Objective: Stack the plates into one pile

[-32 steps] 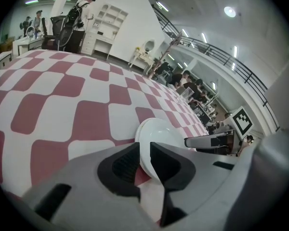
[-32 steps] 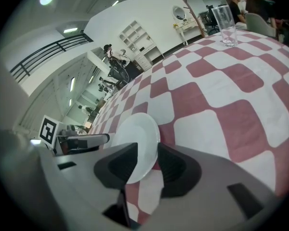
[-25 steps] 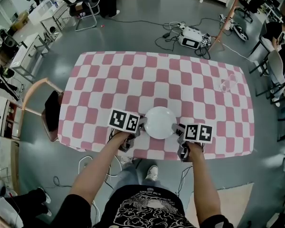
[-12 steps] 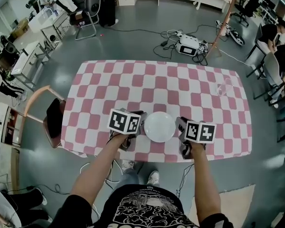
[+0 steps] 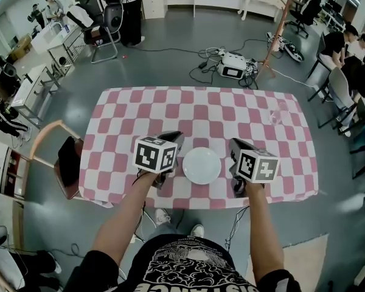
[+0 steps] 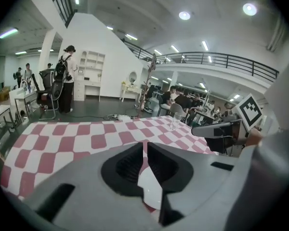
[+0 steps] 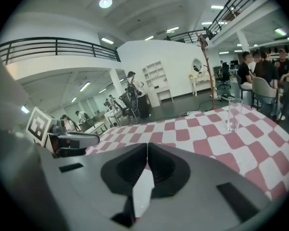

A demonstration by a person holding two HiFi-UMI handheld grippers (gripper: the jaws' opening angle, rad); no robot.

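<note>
White plate (image 5: pixel 202 165) lies on the table (image 5: pixel 121 114) between our 2 tongs; our left tongs (image 6: pixel 145 148) are closing on nothing, our right tongs (image 7: pixel 147 150) are clenched empty.

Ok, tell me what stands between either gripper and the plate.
Nothing visible does. The white plate lies on the checked tablecloth, with the left gripper, jaws closing on nothing, and the right gripper, shut and empty, held above either side of it. The glass stands far off near the table's right edge.

Glass (image 5: pixel 274 115) near far-right table (image 5: pixel 170 111) corner
</note>
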